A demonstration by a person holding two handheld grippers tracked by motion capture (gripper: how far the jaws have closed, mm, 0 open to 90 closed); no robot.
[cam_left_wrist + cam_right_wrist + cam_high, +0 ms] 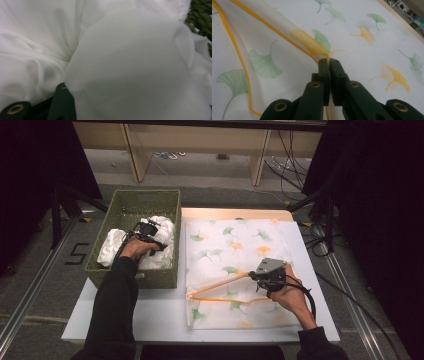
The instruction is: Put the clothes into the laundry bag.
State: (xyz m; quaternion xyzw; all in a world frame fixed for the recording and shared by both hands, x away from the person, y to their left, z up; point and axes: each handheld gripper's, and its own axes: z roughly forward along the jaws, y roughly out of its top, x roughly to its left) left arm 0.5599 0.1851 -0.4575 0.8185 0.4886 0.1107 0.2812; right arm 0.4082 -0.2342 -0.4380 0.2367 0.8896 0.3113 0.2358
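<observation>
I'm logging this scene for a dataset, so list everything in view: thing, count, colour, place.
woven basket: one, olive green, at the table's left edge.
white cloth: a crumpled heap, white, inside the basket.
mesh bag: one, sheer white with green and orange leaf prints and an orange edge, flat on the table right of the basket, its opening pulled up.
table: one, white top with a wooden far edge.
cables: several, dark, on the floor beyond the table.
left gripper: one, black, in the basket on the white cloth; whether the pads grip it I cannot tell.
right gripper: one, black, jaws shut on the mesh bag's orange edge.
forearms: two, in black sleeves, entering from the bottom.
</observation>
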